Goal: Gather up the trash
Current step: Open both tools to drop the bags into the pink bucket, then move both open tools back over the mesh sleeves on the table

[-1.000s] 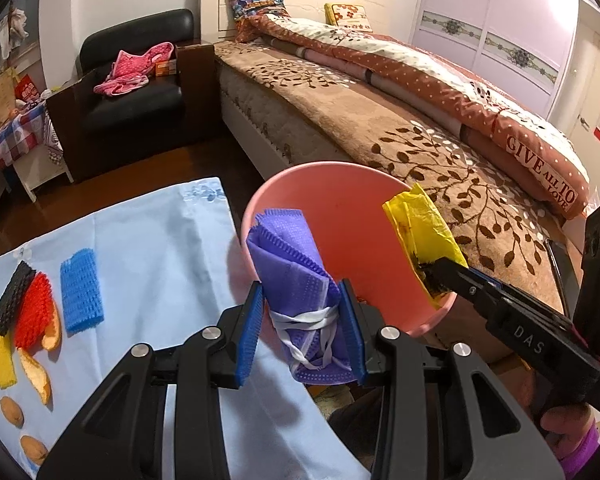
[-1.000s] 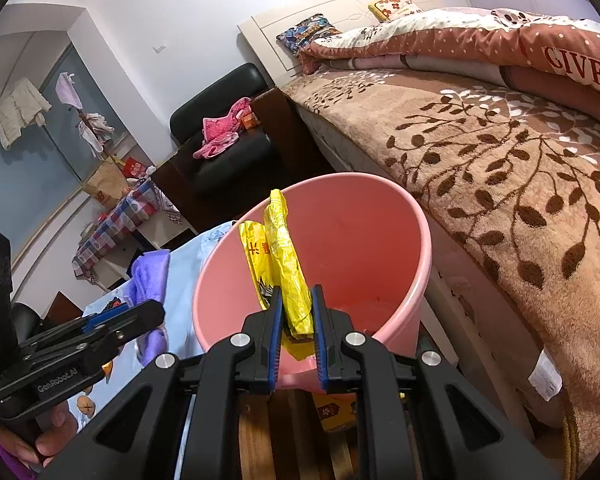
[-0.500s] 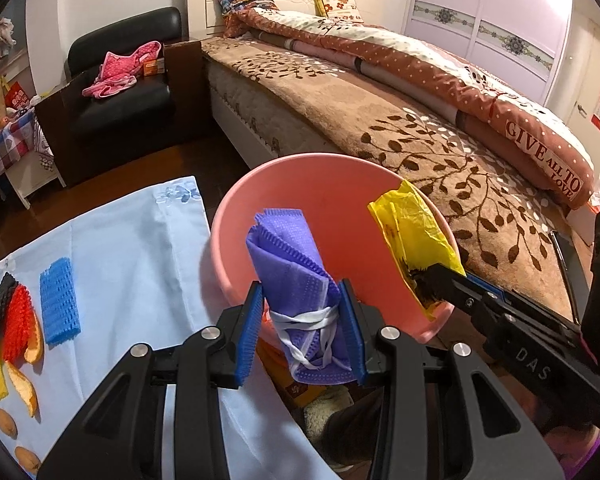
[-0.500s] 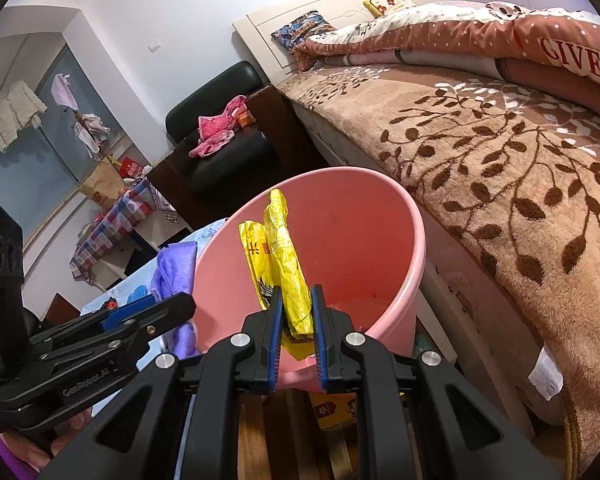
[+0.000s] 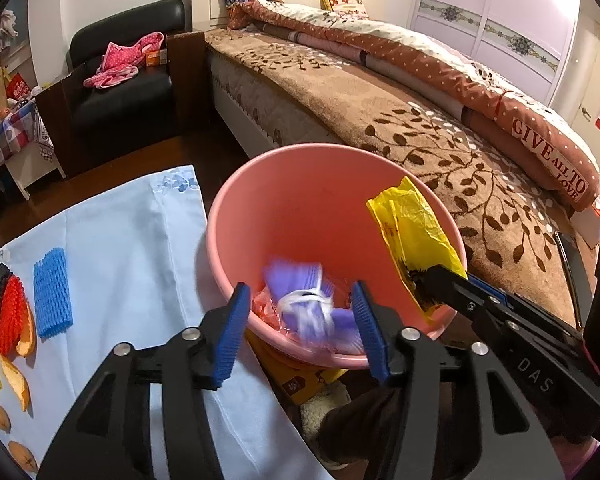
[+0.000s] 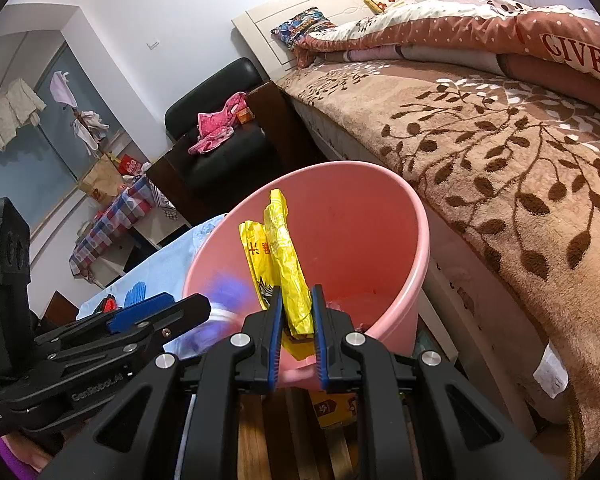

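Note:
A pink bucket (image 5: 220,216) stands between the blue cloth and the bed. My left gripper (image 5: 298,292) hangs over its near rim, jaws opening, pads clear of everything. Just beyond them a purple face mask (image 5: 300,304) with white ear loops is blurred, loose inside the bucket above some red scraps. My right gripper (image 6: 296,292) is shut on a crumpled yellow wrapper (image 6: 284,248), held upright over the bucket's (image 6: 416,216) near edge. The left wrist view shows the wrapper (image 5: 412,232) and right gripper (image 5: 432,276) at the bucket's right rim.
A light blue cloth (image 5: 120,240) on the left carries a blue foam net (image 5: 52,292), a red one (image 5: 8,312), orange peels (image 5: 20,384) and nuts. The bed (image 5: 420,120) runs close along the right. A black armchair (image 5: 120,92) stands behind. A yellow box (image 5: 300,380) lies under the bucket.
The left jaws have spread apart and the purple mask has dropped out of them into the bucket. The right gripper keeps the yellow wrapper where it was.

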